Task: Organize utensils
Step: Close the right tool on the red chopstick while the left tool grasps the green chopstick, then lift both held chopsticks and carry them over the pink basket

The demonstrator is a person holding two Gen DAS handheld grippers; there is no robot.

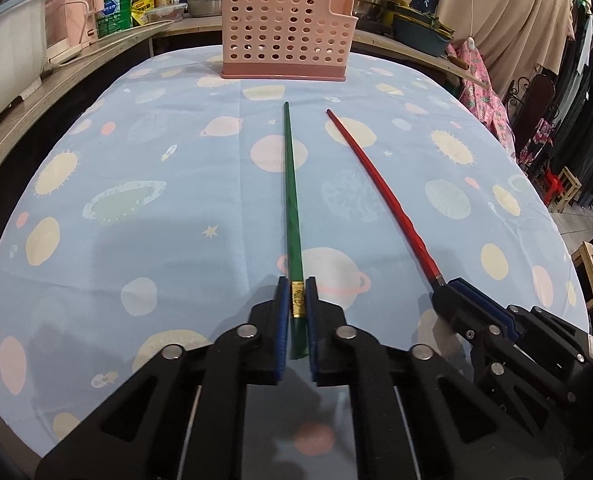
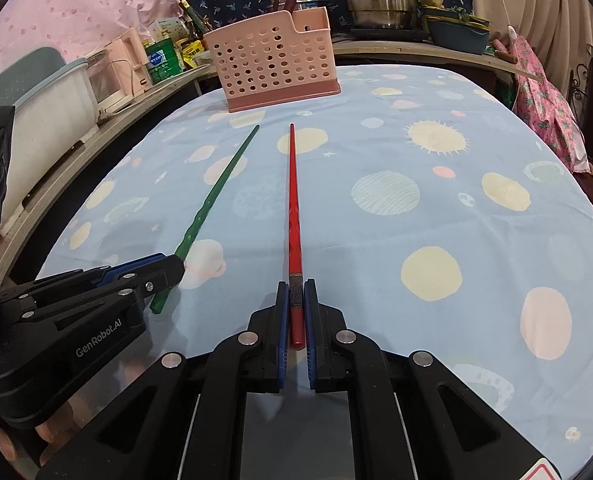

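We see our left gripper [image 1: 297, 300] clamped on the thick end of a long green plastic chopstick [image 1: 291, 184], its blue pads pressing a gold band printed with marks too small for us to read. The chopstick runs from the jaws toward twelve o'clock across the desk [image 1: 136, 168], which is covered by a pale blue cloth patterned with planets, suns and stars. At about four o'clock in the left wrist view, our right gripper [image 1: 442, 285] is closed on the end of a long red plastic chopstick [image 1: 380, 184], which slants away toward eleven o'clock. In the right wrist view that gripper's pads squeeze a grey metal band on the red chopstick, and its engraving is also illegible. There the left gripper sits at nine o'clock, and its black body bears the white lettering "GenRobot.AI". A pink perforated plastic utensil basket [image 1: 284, 36] stands at twelve o'clock at the far edge of the desk, beyond both chopstick tips and apart from them. Behind it, on a counter, a green container [image 2: 161, 60] carries a label we cannot read.
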